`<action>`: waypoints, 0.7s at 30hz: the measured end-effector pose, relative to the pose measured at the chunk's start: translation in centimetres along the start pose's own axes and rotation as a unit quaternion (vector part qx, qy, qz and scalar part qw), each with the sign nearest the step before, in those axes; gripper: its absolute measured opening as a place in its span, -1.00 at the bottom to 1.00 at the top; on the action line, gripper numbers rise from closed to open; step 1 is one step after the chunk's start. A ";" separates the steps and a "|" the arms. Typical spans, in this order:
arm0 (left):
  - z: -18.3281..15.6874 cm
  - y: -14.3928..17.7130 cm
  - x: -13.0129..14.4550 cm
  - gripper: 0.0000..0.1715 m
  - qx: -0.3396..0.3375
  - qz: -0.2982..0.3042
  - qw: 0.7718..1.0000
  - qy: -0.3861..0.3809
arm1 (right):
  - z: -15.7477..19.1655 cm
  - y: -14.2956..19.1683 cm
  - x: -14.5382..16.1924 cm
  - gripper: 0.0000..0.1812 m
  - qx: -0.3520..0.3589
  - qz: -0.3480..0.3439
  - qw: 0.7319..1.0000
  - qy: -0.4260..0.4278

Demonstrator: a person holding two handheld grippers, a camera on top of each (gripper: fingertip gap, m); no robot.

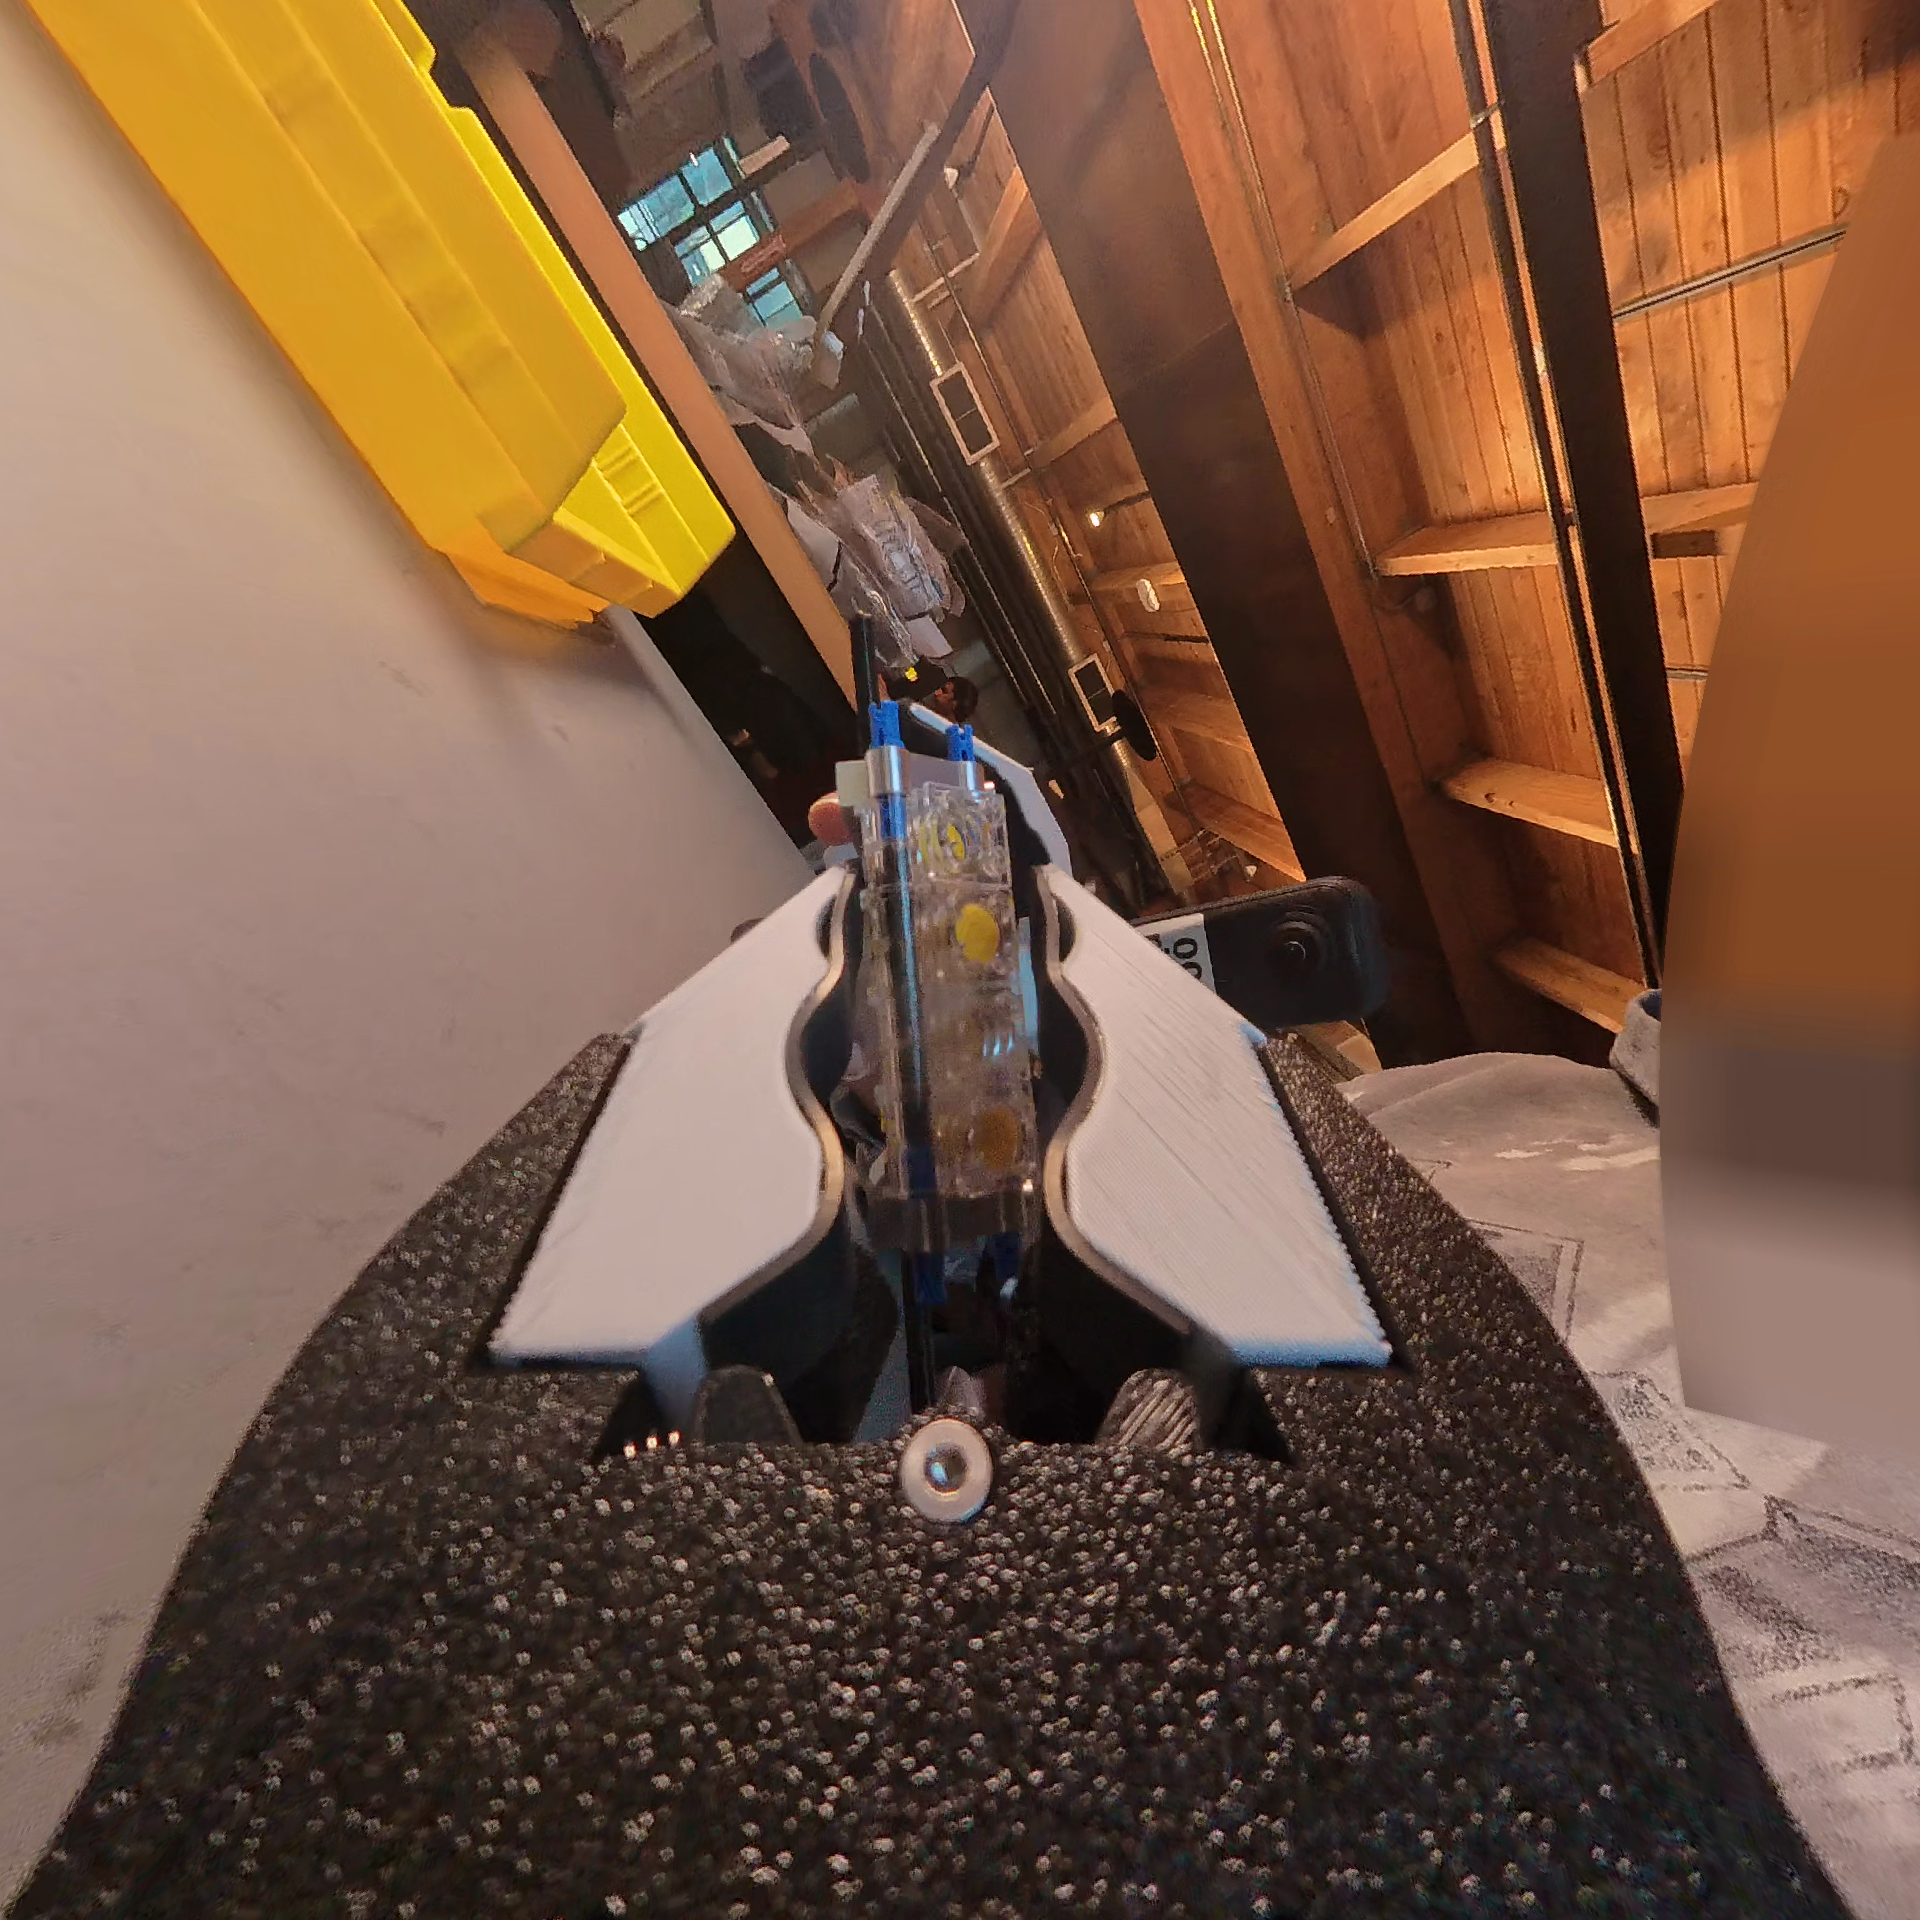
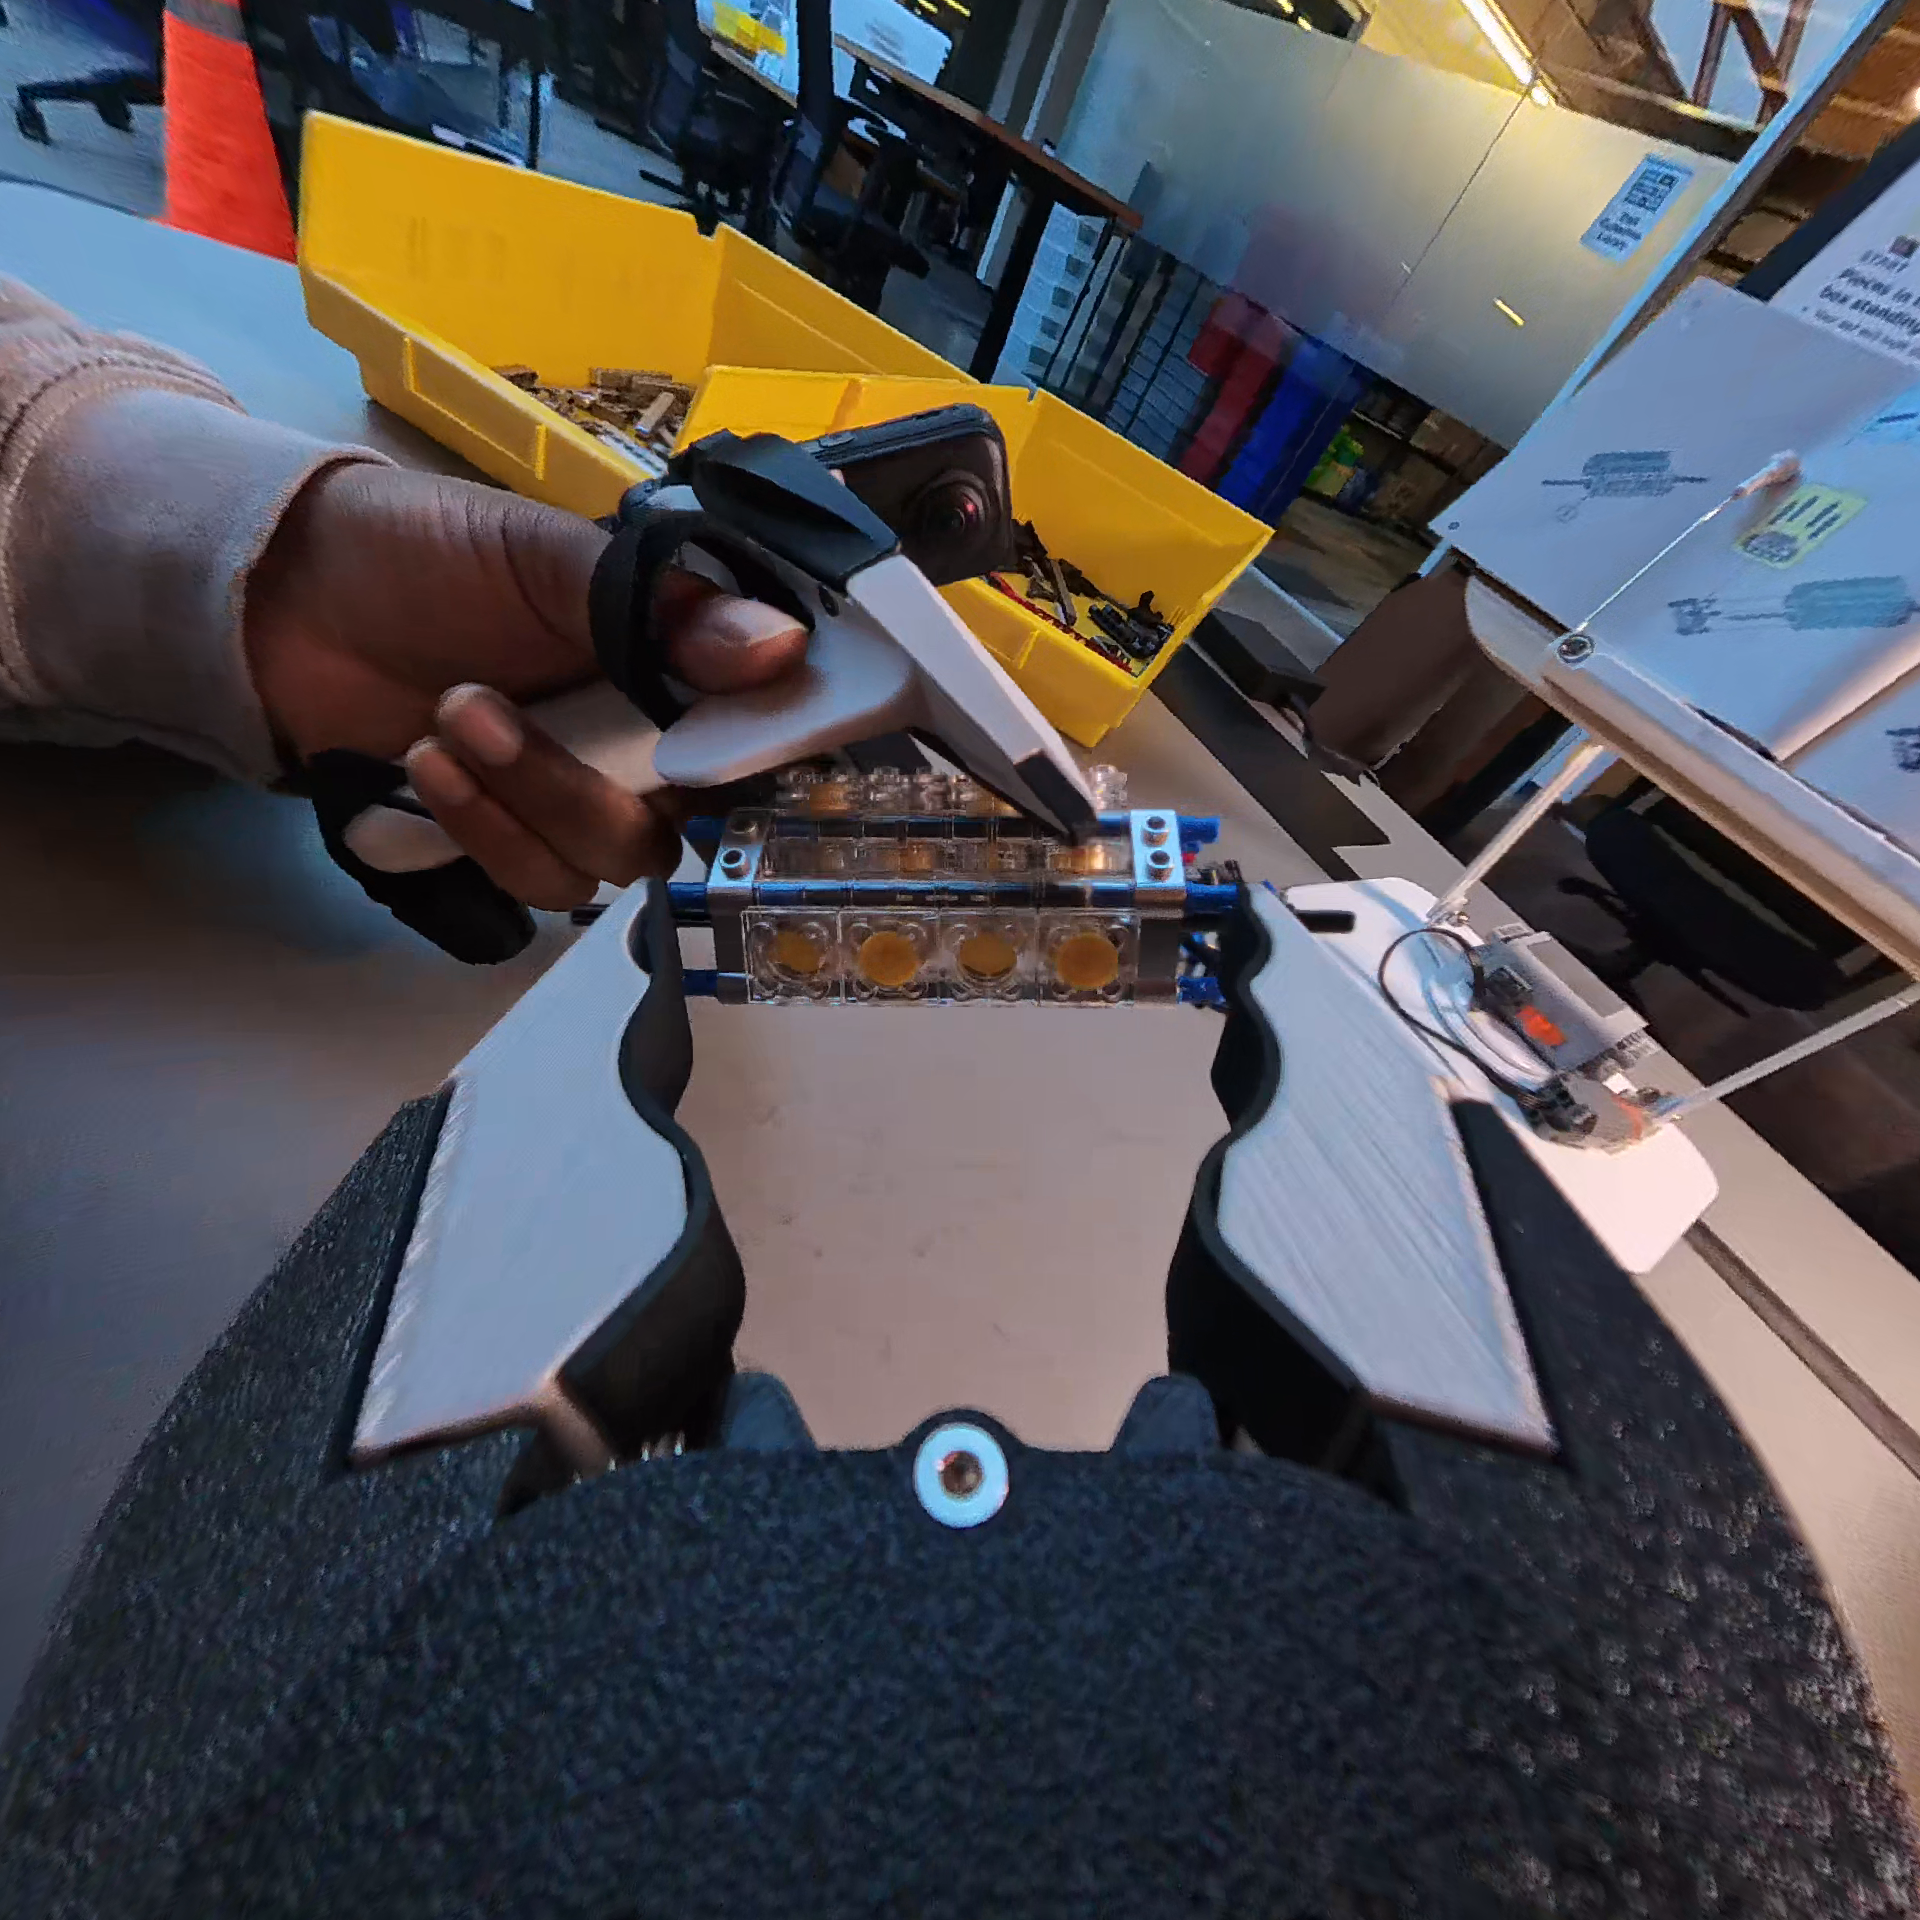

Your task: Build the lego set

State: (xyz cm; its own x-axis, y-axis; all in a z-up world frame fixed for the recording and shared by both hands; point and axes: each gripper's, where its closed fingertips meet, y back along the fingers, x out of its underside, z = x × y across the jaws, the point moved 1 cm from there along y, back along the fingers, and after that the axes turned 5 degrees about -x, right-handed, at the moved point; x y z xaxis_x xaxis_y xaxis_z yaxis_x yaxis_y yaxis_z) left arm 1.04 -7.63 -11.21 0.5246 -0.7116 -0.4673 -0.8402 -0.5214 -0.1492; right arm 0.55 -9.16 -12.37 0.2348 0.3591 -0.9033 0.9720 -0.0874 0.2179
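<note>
block (image 2: 940, 914): clear brick assembly, yellow discs, blue axles
pose: you hold it level, lengthwise
place: above the table (image 2: 935, 1174)

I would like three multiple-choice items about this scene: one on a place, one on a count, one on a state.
1. Where do the yellow bins stand? A: on the table, behind the clear brick assembly. B: on the floor. C: on a shelf.
2. How many yellow discs show on the assembly's near side? A: two. B: four. C: six.
3. The left gripper is: A: lying on the table. B: wide open, empty. C: closed on the assembly.
Key: A, the bins sit on the tabletop beyond the assembly; B, four in one row; C, it clamps the assembly's sides.
</note>
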 end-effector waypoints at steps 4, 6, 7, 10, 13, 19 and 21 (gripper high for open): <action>0.9 1.8 -2.1 -0.54 -0.023 -0.033 0.999 -0.016 | -1.4 0.7 0.3 0.11 0.032 -0.005 0.999 -0.026; 1.5 2.5 -2.3 -0.53 -0.043 -0.032 0.998 -0.030 | -1.7 1.0 0.5 0.11 0.048 -0.003 0.998 -0.031; 1.8 2.6 -2.1 -0.52 -0.050 -0.023 0.998 -0.034 | -1.6 1.1 0.5 0.11 0.050 -0.003 0.998 -0.034; 2.3 1.5 0.0 -0.44 -0.053 0.038 0.998 -0.026 | -1.3 1.1 1.0 0.11 0.051 0.003 0.998 -0.045; 1.5 0.0 2.5 -0.48 -0.014 0.103 0.995 -0.012 | -0.7 0.8 1.4 0.11 0.047 0.005 0.998 -0.045; 6.0 0.8 4.1 -0.69 -0.169 0.262 0.938 -0.150 | 0.0 0.7 6.4 -0.06 0.047 0.173 0.982 -0.058; 7.4 1.2 5.6 -0.66 -0.182 0.349 0.903 -0.174 | 1.6 0.9 8.6 -0.08 0.012 0.240 0.968 -0.077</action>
State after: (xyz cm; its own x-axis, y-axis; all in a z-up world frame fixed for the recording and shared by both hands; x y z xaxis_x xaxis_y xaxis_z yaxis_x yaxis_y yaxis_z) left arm 1.98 -8.73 -20.43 -0.2435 -0.7685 -0.5917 -0.8148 -0.1689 0.5546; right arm 3.39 -7.64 -20.52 0.6549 0.1291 -0.7446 0.7499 -0.2328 0.6192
